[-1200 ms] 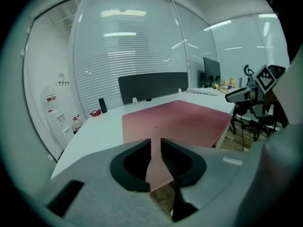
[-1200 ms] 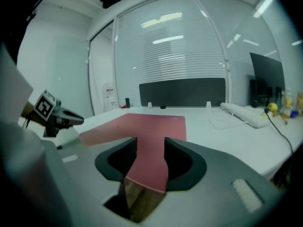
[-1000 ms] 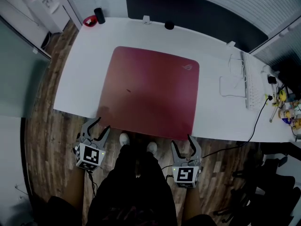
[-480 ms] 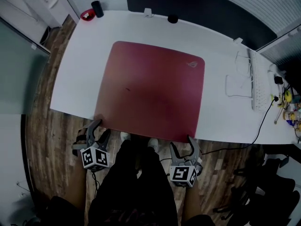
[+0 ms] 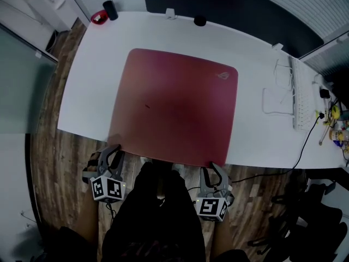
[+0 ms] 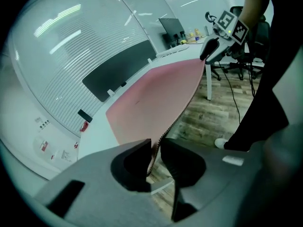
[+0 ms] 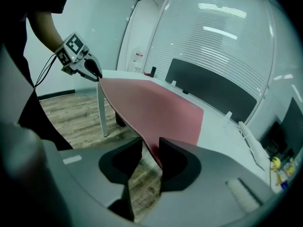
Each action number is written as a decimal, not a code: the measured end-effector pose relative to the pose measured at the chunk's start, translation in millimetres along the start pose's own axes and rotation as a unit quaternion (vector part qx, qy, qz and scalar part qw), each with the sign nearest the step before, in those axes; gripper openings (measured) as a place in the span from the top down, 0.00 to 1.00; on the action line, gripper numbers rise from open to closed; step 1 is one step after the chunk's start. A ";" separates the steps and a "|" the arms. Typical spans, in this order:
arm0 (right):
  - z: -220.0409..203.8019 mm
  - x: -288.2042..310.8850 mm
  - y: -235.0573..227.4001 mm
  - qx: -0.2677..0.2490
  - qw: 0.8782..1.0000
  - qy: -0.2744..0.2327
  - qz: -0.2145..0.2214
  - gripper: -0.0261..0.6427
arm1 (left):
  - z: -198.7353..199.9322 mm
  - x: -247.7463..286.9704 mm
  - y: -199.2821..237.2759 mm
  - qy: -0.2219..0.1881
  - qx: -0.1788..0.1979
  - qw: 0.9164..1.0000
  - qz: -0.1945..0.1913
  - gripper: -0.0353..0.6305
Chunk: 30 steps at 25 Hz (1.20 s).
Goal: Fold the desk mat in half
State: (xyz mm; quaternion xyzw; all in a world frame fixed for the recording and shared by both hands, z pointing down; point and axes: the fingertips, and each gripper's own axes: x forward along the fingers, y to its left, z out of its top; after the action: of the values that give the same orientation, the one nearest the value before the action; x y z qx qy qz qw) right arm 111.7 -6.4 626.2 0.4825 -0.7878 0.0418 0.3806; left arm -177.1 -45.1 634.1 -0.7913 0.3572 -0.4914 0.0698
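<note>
Desk mat (image 5: pixel 174 111), red, lay flat on the white table (image 5: pixel 87 91), its near edge overhanging toward you. Your left gripper (image 5: pixel 114 152) had just closed its jaws and pinched the near-left corner. Your right gripper (image 5: pixel 212 169) had just been closing round the near-right corner, a slit of floor showing beside the mat between its jaws. Right of the mat, apart from it: white keyboard (image 5: pixel 300 100). At the far edge, well apart: black cylinder (image 5: pixel 110 9), small black object (image 5: pixel 200 21), dark panel (image 5: pixel 234 10)
</note>
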 end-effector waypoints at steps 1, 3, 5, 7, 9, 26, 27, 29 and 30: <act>2.5 -2.3 -0.7 0.009 1.000 -0.005 -0.002 0.79 | 2.4 -2.0 1.9 -0.005 -0.005 1.000 0.001 0.85; 9.8 -5.7 -4.0 0.033 0.999 -0.014 -0.005 0.83 | 6.4 -5.8 6.4 -0.012 -0.005 1.000 0.002 0.87; 21.2 -8.3 -10.5 0.040 0.999 -0.031 -0.004 0.85 | 11.8 -9.4 12.3 -0.019 -0.005 1.000 0.001 0.89; 35.0 -11.2 -18.8 0.035 0.998 -0.061 -0.001 0.86 | 20.2 -13.7 21.8 -0.033 -0.020 0.999 0.001 0.90; 51.1 -14.6 -29.1 0.049 0.995 -0.086 -0.003 0.87 | 28.6 -18.1 32.7 -0.045 -0.034 0.998 0.004 0.90; 152.4 9.3 -133.5 0.068 0.989 -0.124 -0.047 0.89 | 119.2 2.1 161.6 -0.127 -0.022 0.990 0.057 0.91; 157.7 15.5 -141.4 0.074 0.988 -0.128 -0.046 0.89 | 124.8 8.6 170.3 -0.129 -0.022 0.990 0.058 0.91; 167.9 29.8 -157.9 0.087 0.986 -0.134 -0.049 0.89 | 135.9 22.9 188.1 -0.133 -0.018 0.989 0.060 0.91; 172.3 37.6 -166.0 0.094 0.985 -0.136 -0.050 0.89 | 141.4 30.8 196.8 -0.135 -0.016 0.989 0.060 0.91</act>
State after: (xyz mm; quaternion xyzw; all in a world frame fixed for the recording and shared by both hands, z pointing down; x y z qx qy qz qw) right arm 137.5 -196.6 478.5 0.5563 -0.7995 0.0300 0.2245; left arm -149.7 -243.3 493.9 -0.8284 0.3993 -0.3693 0.1338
